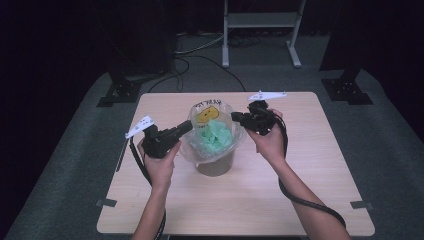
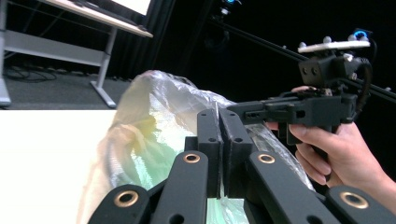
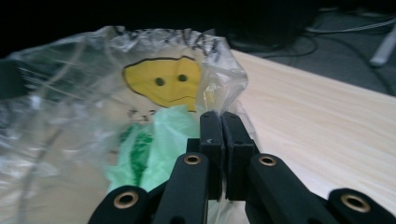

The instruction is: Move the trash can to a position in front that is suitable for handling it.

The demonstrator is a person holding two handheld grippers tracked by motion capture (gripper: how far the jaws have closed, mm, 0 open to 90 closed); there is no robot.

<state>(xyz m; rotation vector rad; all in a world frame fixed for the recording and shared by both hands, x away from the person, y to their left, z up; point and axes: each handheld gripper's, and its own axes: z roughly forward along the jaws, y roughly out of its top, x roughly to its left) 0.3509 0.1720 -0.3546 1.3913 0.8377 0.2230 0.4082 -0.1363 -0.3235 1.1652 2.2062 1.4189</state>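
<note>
On a light wood table (image 1: 300, 165) in a dark room, left gripper (image 1: 186, 128) and right gripper (image 1: 236, 118) are both pinched tight on the clear bag's (image 1: 212, 131) rim lining the bin (image 1: 216, 165), so lifting it out looks left.

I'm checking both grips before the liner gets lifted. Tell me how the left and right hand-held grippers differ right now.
The left hand-held gripper meets the clear bag at the left rim, the right hand-held gripper at the right rim. The left points rightward, the right leftward. Both are shut on the bag's edge.
</note>
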